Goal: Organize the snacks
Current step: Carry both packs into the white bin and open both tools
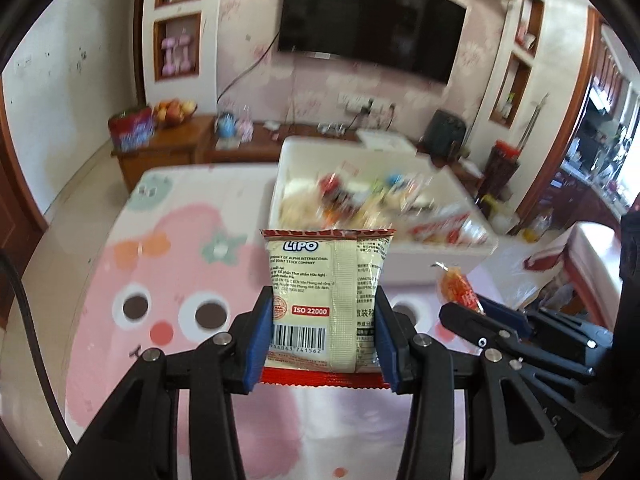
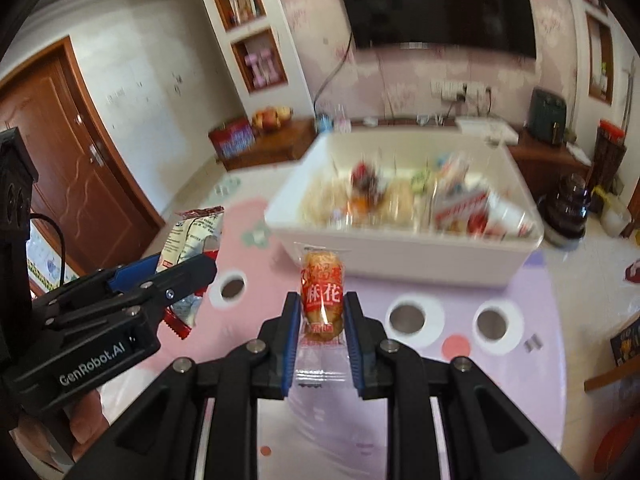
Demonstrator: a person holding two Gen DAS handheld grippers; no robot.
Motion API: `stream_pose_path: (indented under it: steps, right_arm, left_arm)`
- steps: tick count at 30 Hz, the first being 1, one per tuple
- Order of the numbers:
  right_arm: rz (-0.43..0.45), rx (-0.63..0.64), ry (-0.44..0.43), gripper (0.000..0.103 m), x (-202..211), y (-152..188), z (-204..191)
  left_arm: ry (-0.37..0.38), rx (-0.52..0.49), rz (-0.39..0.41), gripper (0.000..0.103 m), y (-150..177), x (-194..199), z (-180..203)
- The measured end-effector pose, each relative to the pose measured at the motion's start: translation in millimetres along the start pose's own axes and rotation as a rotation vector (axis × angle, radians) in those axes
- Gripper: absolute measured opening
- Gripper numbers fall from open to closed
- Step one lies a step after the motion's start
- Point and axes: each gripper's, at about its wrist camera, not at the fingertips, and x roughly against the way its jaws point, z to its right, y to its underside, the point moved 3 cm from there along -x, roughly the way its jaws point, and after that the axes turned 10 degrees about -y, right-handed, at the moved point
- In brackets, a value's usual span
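**A:** Which step is this?

**B:** The carry, I'd say. The left gripper [image 1: 322,330] is clamped on the sides of a cream biscuit packet [image 1: 326,296], held upright off the mat [image 1: 120,264]. The right gripper [image 2: 322,330] is pinched tight on a small orange twist snack [image 2: 322,292] in a clear wrapper.

**A:** And where do they go?

**B:** Most likely the white bin [image 2: 400,256] just ahead on the mat (already holding a jumble of snacks, though it's too blurred to name them). Both packets are short of its near wall.

**A:** So what does the next move need?

**B:** Bring each packet forward over the rim, high enough to clear it, then let go above a free spot. The two grippers are close side by side, so they should keep apart and not bump.
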Motion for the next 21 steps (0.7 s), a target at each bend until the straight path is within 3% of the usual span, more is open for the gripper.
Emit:
stream_pose_path:
  steps: [7, 21]
  right_arm:
    - [0.114, 0.003, 0.017, 0.022, 41, -41, 0]
    - [0.253, 0.03, 0.115, 0.022, 57, -148, 31]
  left_arm:
    - [0.009, 0.004, 0.071, 0.044, -50, 22, 12]
    - [-0.105, -0.088, 0.151, 0.044, -147, 1, 47]
